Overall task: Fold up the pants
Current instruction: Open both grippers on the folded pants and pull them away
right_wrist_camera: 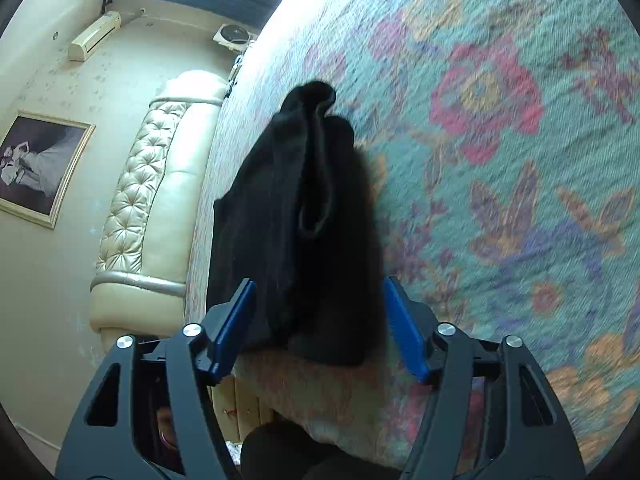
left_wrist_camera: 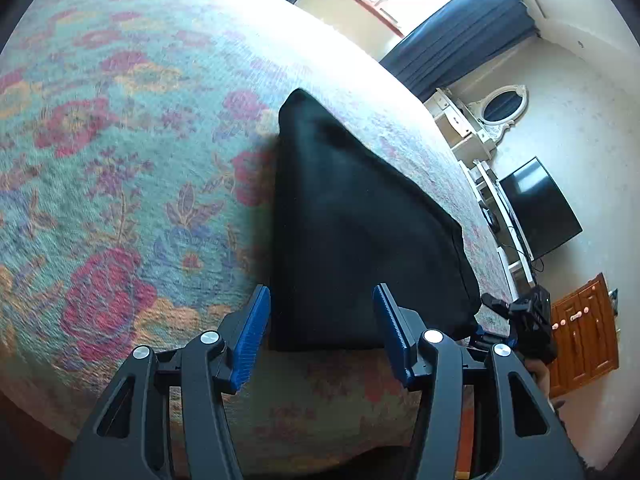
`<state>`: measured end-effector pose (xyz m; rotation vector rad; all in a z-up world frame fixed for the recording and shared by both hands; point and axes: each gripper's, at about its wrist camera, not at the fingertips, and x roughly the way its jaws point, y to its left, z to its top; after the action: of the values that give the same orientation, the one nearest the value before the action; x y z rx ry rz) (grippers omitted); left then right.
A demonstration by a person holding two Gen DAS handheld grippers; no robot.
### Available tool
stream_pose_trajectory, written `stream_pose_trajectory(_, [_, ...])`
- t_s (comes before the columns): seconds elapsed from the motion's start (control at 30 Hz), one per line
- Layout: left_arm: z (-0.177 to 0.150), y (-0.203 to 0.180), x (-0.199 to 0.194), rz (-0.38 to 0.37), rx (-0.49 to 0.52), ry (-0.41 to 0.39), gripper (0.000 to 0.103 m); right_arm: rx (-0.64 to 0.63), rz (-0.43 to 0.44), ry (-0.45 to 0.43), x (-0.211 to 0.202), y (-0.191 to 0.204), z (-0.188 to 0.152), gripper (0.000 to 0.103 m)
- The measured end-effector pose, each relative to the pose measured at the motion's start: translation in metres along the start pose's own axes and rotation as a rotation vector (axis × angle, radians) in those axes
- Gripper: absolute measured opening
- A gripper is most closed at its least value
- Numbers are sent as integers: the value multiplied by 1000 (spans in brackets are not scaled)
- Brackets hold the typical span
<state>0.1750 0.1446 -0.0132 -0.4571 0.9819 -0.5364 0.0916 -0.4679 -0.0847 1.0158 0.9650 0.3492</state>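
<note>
Black pants (left_wrist_camera: pixel 352 220) lie folded into a compact stack on the floral bedspread (left_wrist_camera: pixel 120 160), close to the bed's near edge. My left gripper (left_wrist_camera: pixel 324 336) hovers over the stack's near edge, open, its blue pads (left_wrist_camera: pixel 252 332) standing apart from the cloth. In the right wrist view the same pants (right_wrist_camera: pixel 296 220) show their folded layers and a rolled hem at the far end. My right gripper (right_wrist_camera: pixel 320 328) is open too, with its pads (right_wrist_camera: pixel 406 328) wide on either side of the stack's near end, not pressing it. The right gripper's body (left_wrist_camera: pixel 532 320) shows beside the stack's right corner.
The bedspread (right_wrist_camera: pixel 500 160) covers the whole bed. A tufted cream headboard (right_wrist_camera: pixel 136 200) and a framed picture (right_wrist_camera: pixel 36 168) stand at one end. A TV (left_wrist_camera: pixel 540 208), a white dresser with mirror (left_wrist_camera: pixel 480 128) and a wooden cabinet (left_wrist_camera: pixel 584 332) line the far wall.
</note>
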Motion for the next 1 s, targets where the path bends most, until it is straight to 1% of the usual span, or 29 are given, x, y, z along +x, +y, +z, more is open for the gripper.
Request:
stream_pose_trajectory(0.03, [2, -3, -1, 1, 15, -9, 55, 13, 5, -2, 1, -2, 10, 69])
stream_pose_trajectory(0.07, [3, -6, 0, 1, 24, -9, 62, 24, 14, -3, 5, -5, 20, 69])
stream_pose_trajectory(0.1, [3, -9, 3, -2, 31, -3, 64, 27, 14, -6, 9, -5, 30, 69])
stream_pose_trajectory(0.17, [1, -15, 9, 10, 53, 10, 64, 23, -6, -22, 21, -3, 51, 69])
stream_pose_trajectory(0.23, [-2, -18, 12, 35, 94, 13, 64, 33, 16, -38, 34, -1, 69, 69])
stream_pose_trajectory(0.3, [-3, -19, 14, 46, 116, 15, 64, 51, 13, -55, 48, 0, 84, 69])
stream_pose_trajectory(0.33, [-3, -17, 16, 45, 112, 18, 64, 49, -4, -62, 56, 1, 90, 59])
stream_pose_trajectory(0.37, [-3, -15, 17, 44, 100, 23, 64, 42, -36, -61, 63, 0, 93, 36])
stream_pose_trajectory(0.4, [-3, -11, 19, 42, 85, 31, 65, 45, -50, -40, 72, -2, 96, 36])
stream_pose_trajectory(0.43, [-3, -7, 21, 40, 69, 42, 65, 57, -57, -42, 77, -6, 97, 33])
stream_pose_trajectory(0.47, [-4, -4, 24, 41, 51, 54, 64, 78, -39, -50, 79, -11, 98, 33])
stream_pose_trajectory(0.57, [-5, 4, 28, 47, 33, 70, 65, 136, 33, -53, 75, -24, 101, 30])
stream_pose_trajectory(0.7, [-6, 3, 27, 59, 39, 67, 66, 216, 124, -94, 60, -42, 99, 30])
stream_pose_trajectory(0.83, [-5, 3, 29, 72, 51, 68, 68, 204, 95, -104, 41, -48, 92, 31])
stream_pose_trajectory(0.87, [-6, 4, 29, 76, 46, 68, 73, 206, 90, -102, 36, -52, 89, 31])
stream_pose_trajectory(1.0, [-7, 10, 30, 84, 13, 75, 79, 185, 72, -91, 19, -53, 67, 33])
